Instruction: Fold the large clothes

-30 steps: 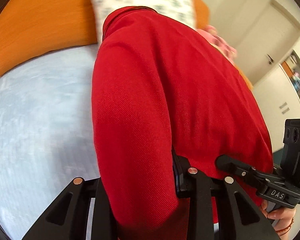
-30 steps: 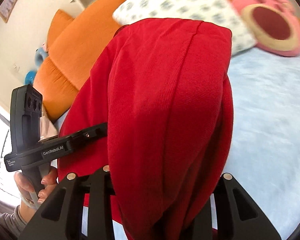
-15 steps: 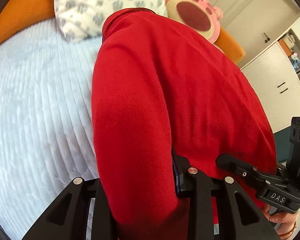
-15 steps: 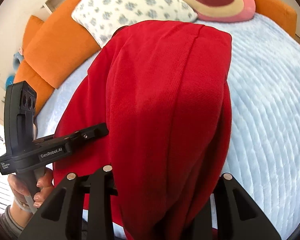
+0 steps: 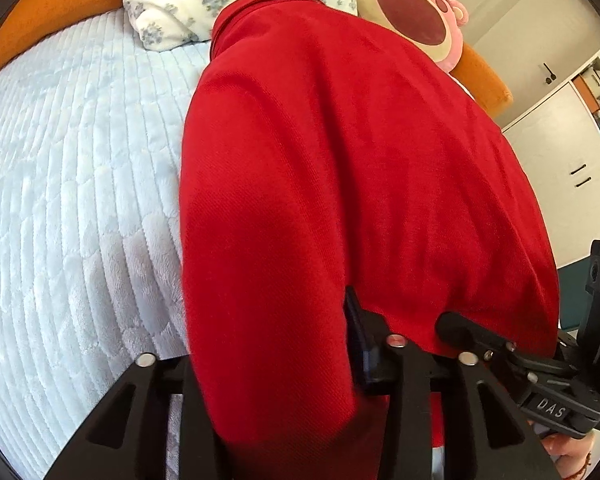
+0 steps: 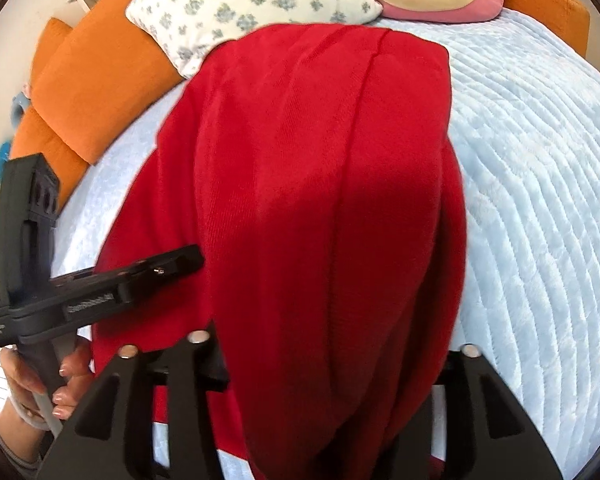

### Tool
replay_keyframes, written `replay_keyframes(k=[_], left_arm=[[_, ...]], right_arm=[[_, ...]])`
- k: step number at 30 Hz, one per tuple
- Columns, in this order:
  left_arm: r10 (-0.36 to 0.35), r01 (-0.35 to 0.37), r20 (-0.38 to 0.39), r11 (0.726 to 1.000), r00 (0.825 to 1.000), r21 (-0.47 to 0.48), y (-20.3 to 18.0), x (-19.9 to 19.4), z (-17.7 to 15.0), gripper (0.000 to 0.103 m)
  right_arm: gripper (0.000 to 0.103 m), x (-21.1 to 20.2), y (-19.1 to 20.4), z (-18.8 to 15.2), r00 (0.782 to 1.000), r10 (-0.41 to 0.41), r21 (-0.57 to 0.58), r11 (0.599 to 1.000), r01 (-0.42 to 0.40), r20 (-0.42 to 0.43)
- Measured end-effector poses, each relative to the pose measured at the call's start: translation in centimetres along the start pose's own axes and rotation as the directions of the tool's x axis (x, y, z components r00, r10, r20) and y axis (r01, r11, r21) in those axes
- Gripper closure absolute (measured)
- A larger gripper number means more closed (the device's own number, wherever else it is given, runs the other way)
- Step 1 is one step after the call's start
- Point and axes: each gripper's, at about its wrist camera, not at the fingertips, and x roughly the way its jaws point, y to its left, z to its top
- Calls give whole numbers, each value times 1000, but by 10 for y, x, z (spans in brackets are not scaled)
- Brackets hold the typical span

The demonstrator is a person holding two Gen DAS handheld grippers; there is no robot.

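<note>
Up close, the left gripper (image 5: 274,344) and the right gripper (image 6: 334,340) each have a thick fold of red garment (image 5: 340,160) between their fingers. Both sets of jaws have just been opening, but the cloth drapes over the fingertips, so it cannot be told whether they grip it or have released it. The garment hangs over a pale blue bed cover (image 5: 60,200). Beyond it lie a flowered pillow (image 6: 252,0), a pink plush cushion (image 5: 416,12) and orange cushions (image 6: 100,80).
</note>
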Motion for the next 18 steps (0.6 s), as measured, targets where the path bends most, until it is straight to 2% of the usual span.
replay_keyframes(k=[1, 2, 5, 8, 10, 11, 12, 13, 14, 16, 18], left_arm=[[14, -14, 1, 1000, 1000, -2, 3, -1, -1, 42], [22, -22, 0, 1000, 1000, -5, 8, 2, -1, 32], [42, -42, -9, 999, 999, -6, 22, -5, -1, 15], [39, -39, 2, 999, 999, -14, 39, -21, -2, 12], [94, -94, 39, 996, 995, -7, 45, -42, 1, 12], [120, -120, 60, 993, 991, -1, 45, -51, 3, 16], [156, -157, 95, 988, 983, 7, 43, -65, 7, 16], [159, -163, 134, 987, 978, 16, 39, -80, 12, 16], [154, -160, 162, 987, 975, 25, 35, -90, 15, 16], [171, -192, 248, 979, 954, 62, 13, -116, 23, 16], [168, -208, 315, 973, 934, 98, -9, -132, 27, 16]], right_arm=[[20, 2, -3, 0, 1000, -21, -3, 1000, 21, -22], [13, 7, -2, 1, 997, -51, -11, 999, 50, -60], [11, 0, -7, -1, 996, -55, -27, 998, 54, -71], [10, -22, -25, -4, 997, -57, 21, 998, 58, -55], [10, -40, -34, -6, 993, -114, 30, 993, 116, -43], [10, -52, -35, -6, 989, -144, 20, 989, 145, -28], [10, -62, -33, -6, 984, -179, 4, 984, 179, -8], [10, -70, -29, -6, 978, -209, -16, 978, 209, 17], [10, -80, -20, -5, 968, -244, -57, 967, 248, 61], [11, -92, 6, -1, 940, -309, -140, 934, 328, 141], [11, -107, 39, 2, 900, -345, -214, 890, 404, 266]])
